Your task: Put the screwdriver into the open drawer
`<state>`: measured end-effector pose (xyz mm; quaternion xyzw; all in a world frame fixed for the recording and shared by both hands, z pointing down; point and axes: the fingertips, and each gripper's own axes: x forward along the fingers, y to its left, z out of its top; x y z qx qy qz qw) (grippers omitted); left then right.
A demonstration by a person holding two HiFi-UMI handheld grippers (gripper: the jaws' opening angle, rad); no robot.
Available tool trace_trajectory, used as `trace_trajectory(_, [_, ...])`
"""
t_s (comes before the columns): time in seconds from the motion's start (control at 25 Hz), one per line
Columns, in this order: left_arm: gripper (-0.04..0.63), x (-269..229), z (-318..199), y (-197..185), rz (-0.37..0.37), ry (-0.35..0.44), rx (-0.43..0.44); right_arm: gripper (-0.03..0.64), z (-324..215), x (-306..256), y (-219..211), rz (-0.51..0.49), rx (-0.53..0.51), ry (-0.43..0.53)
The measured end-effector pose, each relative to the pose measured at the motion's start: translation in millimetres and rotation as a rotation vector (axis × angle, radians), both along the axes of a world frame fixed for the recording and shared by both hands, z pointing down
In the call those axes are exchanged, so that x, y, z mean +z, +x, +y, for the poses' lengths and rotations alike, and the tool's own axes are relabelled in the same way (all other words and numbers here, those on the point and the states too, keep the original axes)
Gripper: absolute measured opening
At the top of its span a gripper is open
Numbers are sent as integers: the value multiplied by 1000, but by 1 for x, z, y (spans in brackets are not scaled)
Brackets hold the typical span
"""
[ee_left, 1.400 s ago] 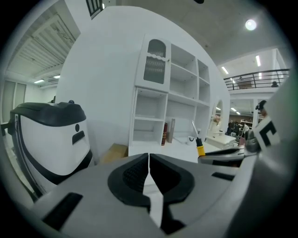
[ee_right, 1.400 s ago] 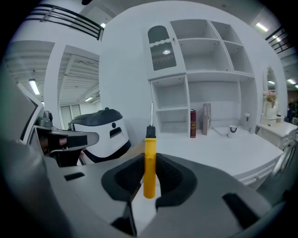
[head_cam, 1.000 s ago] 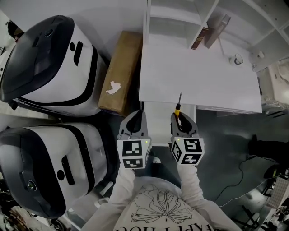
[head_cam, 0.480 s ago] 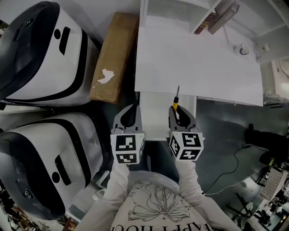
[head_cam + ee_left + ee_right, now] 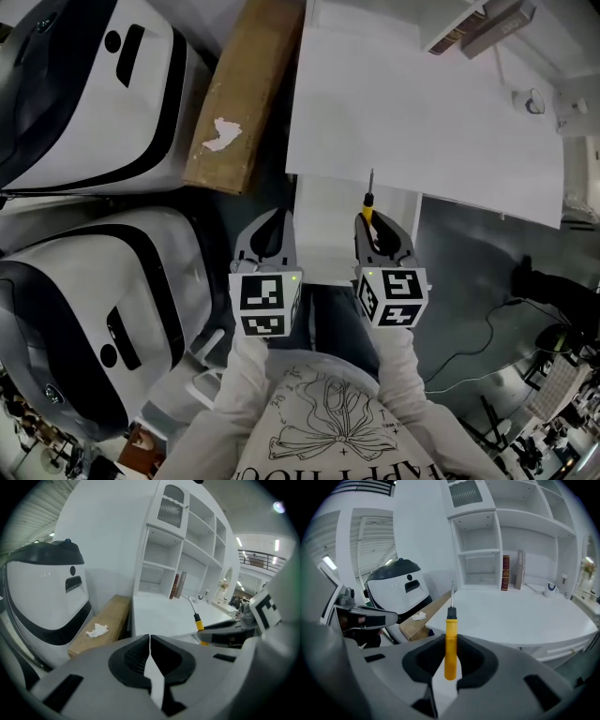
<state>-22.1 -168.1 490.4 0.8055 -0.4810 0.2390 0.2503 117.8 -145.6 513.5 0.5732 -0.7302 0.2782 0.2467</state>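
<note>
Yellow-handled screwdriver (image 5: 450,644) clamped in the right gripper (image 5: 374,232) — shaft pointing forward above the open drawer (image 5: 323,230), tip at the desk (image 5: 422,103) edge. Left gripper (image 5: 272,234) level beside it — jaws together, empty. Forearms close, parallel.

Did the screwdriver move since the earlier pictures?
No, hardly. The screwdriver, held in the right tongs, pokes its tip just over the front edge of the desk, same as before. Only the camera shifted.
</note>
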Motion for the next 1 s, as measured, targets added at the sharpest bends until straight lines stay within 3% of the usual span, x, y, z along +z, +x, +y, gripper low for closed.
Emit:
trace_trajectory(0.52, [8, 44, 8, 7, -34, -81, -9, 71, 9, 58, -4, 42, -167, -126])
trace_trajectory(1.0, [9, 71, 9, 5, -22, -131, -44, 71, 24, 123, -18, 130, -368, -278])
